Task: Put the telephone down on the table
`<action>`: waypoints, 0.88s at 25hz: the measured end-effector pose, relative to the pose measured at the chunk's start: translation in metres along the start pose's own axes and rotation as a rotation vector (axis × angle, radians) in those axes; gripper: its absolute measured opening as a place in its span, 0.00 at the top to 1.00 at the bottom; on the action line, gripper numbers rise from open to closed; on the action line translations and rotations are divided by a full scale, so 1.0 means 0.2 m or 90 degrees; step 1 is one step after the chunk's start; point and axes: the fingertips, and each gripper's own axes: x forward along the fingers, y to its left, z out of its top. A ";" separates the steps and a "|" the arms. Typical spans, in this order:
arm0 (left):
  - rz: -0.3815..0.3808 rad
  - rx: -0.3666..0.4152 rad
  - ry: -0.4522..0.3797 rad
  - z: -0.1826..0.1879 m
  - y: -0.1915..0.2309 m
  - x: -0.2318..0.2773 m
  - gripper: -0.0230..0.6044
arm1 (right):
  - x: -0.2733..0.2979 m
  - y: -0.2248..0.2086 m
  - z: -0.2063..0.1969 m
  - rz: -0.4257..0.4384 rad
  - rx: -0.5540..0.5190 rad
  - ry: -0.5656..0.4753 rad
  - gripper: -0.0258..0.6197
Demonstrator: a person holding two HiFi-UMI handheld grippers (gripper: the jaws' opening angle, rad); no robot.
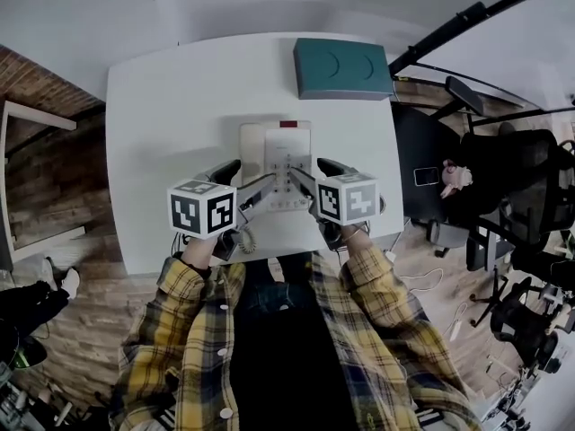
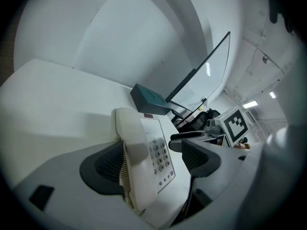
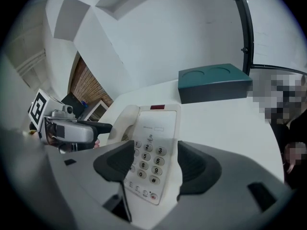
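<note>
A cream telephone (image 1: 286,151) lies flat on the white table (image 1: 171,106) with its handset on the left of the keypad. My left gripper (image 1: 252,180) stands open over the front left of the telephone, by the handset. My right gripper (image 1: 313,172) stands open over the front right, by the keypad. In the left gripper view the telephone (image 2: 148,152) shows between the spread jaws, beyond the pads. The right gripper view shows the telephone (image 3: 153,138) the same way, its left jaw covering part of the handset. Whether any pad touches it I cannot tell.
A teal box (image 1: 341,68) sits at the table's far right edge. The telephone's coiled cord (image 1: 244,241) hangs at the near edge. Black office chairs (image 1: 503,178) stand to the right of the table, and a brick wall (image 1: 36,151) is to the left.
</note>
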 end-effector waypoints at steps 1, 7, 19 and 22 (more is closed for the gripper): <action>0.000 0.004 -0.003 0.01 -0.01 0.00 0.35 | -0.01 0.01 0.01 0.003 -0.002 -0.005 0.50; 0.000 0.035 -0.033 0.11 -0.10 -0.04 0.35 | -0.11 0.06 0.11 0.031 -0.024 -0.055 0.51; -0.038 0.132 -0.123 0.34 -0.43 -0.16 0.35 | -0.47 0.20 0.42 0.048 -0.128 -0.241 0.76; -0.051 0.163 -0.157 0.41 -0.53 -0.21 0.35 | -0.54 0.25 0.49 0.075 -0.133 -0.283 0.79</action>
